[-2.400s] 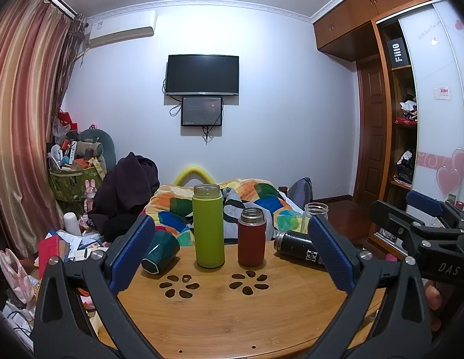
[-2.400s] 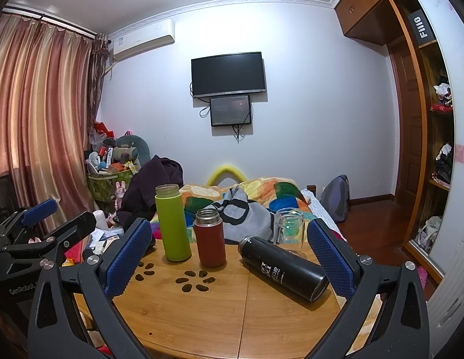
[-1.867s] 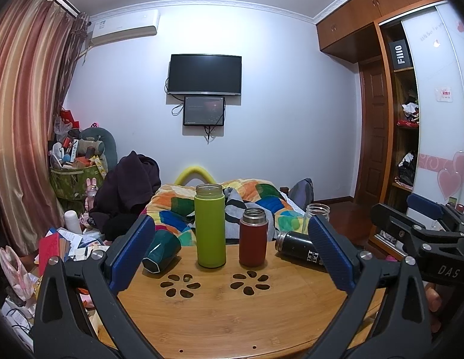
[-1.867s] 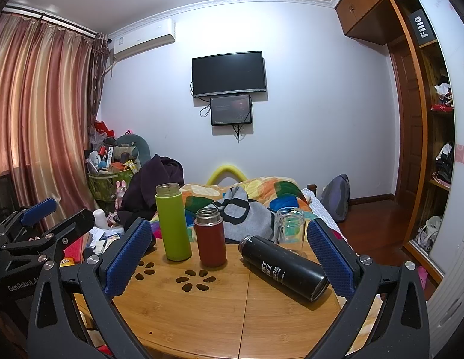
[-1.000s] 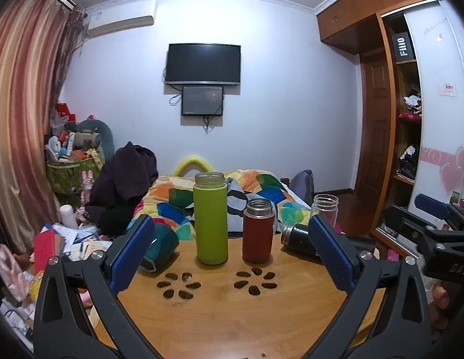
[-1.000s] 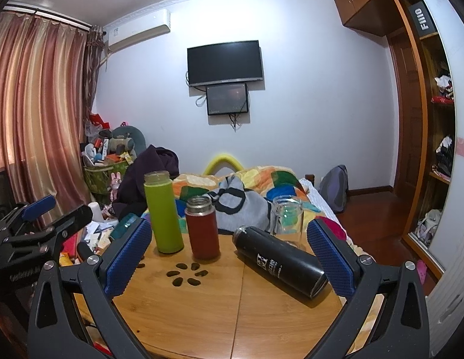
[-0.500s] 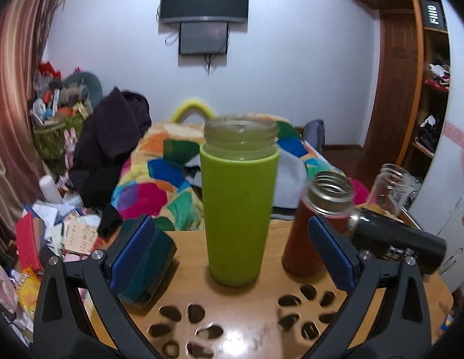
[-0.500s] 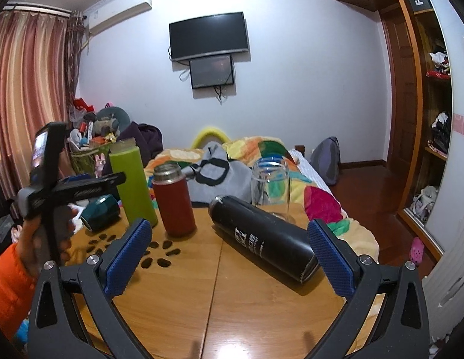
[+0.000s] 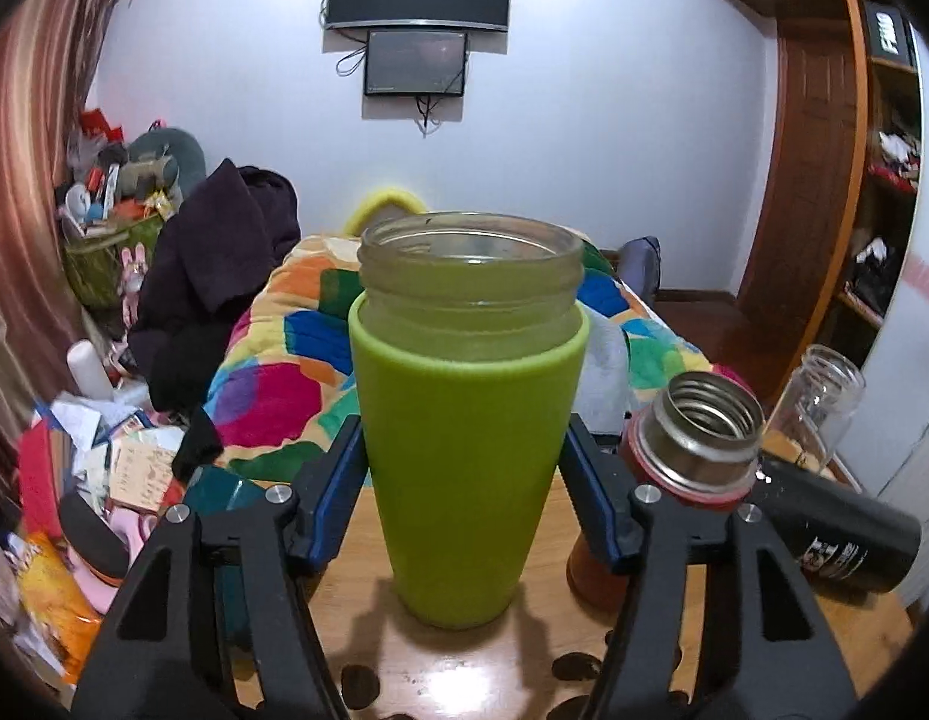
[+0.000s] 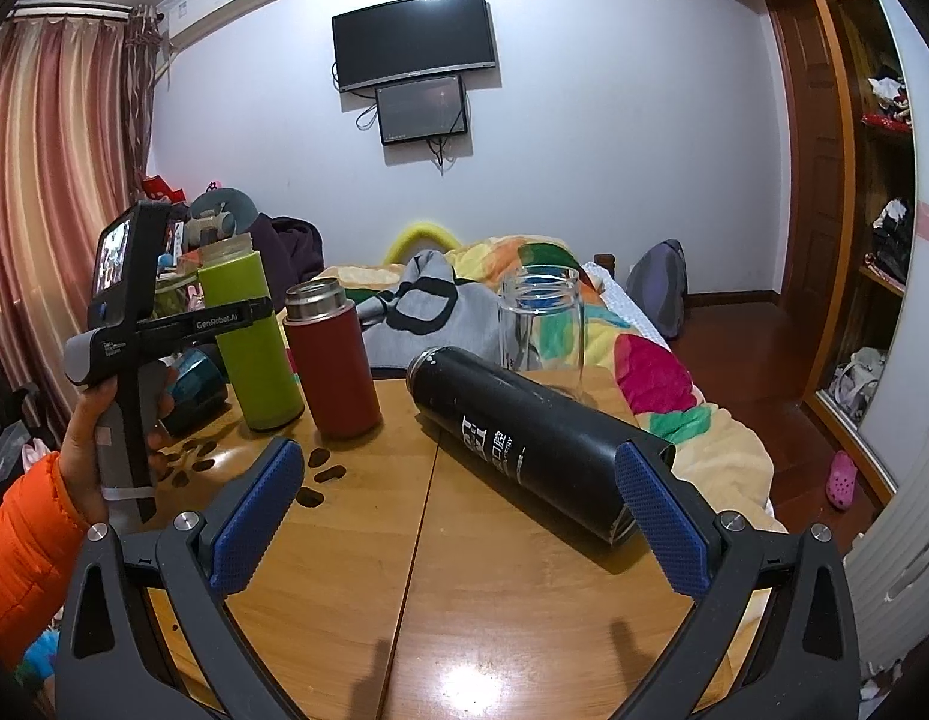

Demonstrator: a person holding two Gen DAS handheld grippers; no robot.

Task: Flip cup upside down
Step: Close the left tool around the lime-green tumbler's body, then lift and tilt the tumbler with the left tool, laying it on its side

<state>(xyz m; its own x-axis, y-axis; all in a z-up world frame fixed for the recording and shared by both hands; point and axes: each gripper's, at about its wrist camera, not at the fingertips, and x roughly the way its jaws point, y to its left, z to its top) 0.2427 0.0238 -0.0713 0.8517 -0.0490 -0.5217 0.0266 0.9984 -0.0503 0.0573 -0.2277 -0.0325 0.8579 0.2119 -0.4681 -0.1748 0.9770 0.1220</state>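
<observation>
**Bedroom table: green cup clamped between blue pads**

Wooden tabletop (image 10: 524, 588) stood before a bed with a patchwork quilt (image 9: 272, 372). At its far left the green cup (image 9: 467, 456) stood upright, mouth open, and the left gripper (image 9: 464, 480) had its blue pads pressed against both sides of the sleeve. Just right of the cup stood a red flask (image 10: 332, 360), also uncapped. A black bottle (image 10: 524, 444) lay on its side further right, with a clear glass jar (image 10: 542, 324) upright behind it. A teal mug (image 10: 194, 384) lay tipped to the cup's left. Nearer, the right gripper (image 10: 458, 516) hovered with fingers wide apart, holding nothing.
</observation>
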